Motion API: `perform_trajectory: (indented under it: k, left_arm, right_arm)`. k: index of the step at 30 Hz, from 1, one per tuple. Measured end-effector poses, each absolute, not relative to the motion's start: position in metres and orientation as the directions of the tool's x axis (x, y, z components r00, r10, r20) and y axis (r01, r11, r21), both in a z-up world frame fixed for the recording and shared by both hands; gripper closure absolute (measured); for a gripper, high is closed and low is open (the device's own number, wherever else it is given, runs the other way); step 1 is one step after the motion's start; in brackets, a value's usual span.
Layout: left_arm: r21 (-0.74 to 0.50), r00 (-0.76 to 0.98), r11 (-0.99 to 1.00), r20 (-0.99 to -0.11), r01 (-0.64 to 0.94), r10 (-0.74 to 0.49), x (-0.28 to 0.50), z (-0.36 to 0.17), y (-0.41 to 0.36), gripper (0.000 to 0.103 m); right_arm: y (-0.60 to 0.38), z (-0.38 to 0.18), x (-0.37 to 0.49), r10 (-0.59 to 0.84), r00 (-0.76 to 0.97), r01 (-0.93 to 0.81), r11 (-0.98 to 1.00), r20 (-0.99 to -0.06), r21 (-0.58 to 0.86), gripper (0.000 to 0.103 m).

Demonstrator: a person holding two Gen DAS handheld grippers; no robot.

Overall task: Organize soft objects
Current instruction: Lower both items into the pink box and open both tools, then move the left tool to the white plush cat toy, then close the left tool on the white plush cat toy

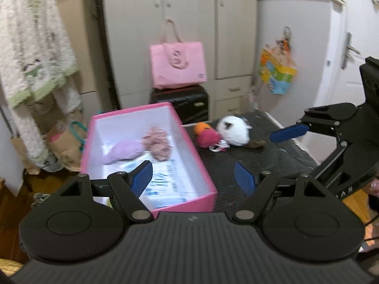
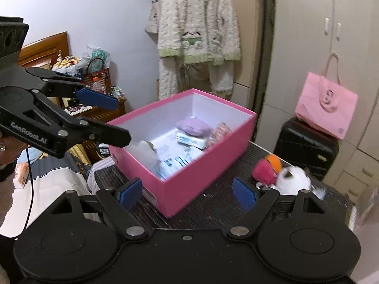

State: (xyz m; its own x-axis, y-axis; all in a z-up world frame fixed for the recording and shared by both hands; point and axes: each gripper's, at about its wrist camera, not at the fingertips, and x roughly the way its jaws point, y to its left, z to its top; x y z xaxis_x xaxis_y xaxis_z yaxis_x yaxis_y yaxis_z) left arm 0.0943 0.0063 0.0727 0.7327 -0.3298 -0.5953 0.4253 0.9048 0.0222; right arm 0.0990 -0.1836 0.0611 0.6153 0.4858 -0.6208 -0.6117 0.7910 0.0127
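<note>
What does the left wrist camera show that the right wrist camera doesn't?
Only the left wrist view shows the colourful bag hanging by the white door. Only the right wrist view shows the wooden headboard and cluttered nightstand. Both show the pink box, the white plush, the pink tote and the black suitcase.

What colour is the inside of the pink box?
White inside the pink box, clearest in the right wrist view.

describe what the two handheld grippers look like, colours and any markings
Both the left gripper and the right gripper are matte black linkage frames with round pivot discs and silver rivets. Their fingers carry blue ribbed pads. White "GenRobot.AI" lettering marks the left one's side; a thin black cable hangs beneath.
</note>
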Motion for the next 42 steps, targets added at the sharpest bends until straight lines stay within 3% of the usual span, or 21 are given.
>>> perform_trajectory:
  k: [12, 18, 24, 30, 42]
  left_arm:
    - [0.0, 0.691, 0.852, -0.586, 0.523, -0.424, 0.132, 0.08, -0.079, 0.015]
    - [-0.046, 0.714, 0.875, -0.558, 0.482, -0.423, 0.161, 0.063, -0.111, 0.007]
    - [-0.09, 0.766, 0.909, -0.508, 0.407, -0.393, 0.18, 0.034, -0.127, 0.006]
    - [-0.14, 0.773, 0.94, -0.538, 0.311, -0.336, 0.21, -0.002, -0.138, 0.008]
    - [-0.165, 0.773, 0.938, -0.533, 0.303, -0.344, 0.257, -0.06, -0.161, 0.016]
  right_arm:
    - [-0.257, 0.041, 0.112, 0.456, 0.693, -0.524, 0.85, -0.557, 0.044, 0.016]
    - [-0.278, 0.022, 0.141, 0.417, 0.72, -0.504, 0.863, -0.556, -0.006, 0.015]
    - [-0.292, 0.0, 0.174, 0.401, 0.748, -0.498, 0.866, -0.528, -0.049, 0.016]
    - [-0.291, -0.027, 0.193, 0.434, 0.743, -0.557, 0.823, -0.51, -0.111, 0.016]
    - [-0.286, -0.072, 0.241, 0.419, 0.742, -0.573, 0.801, -0.524, -0.172, 0.016]
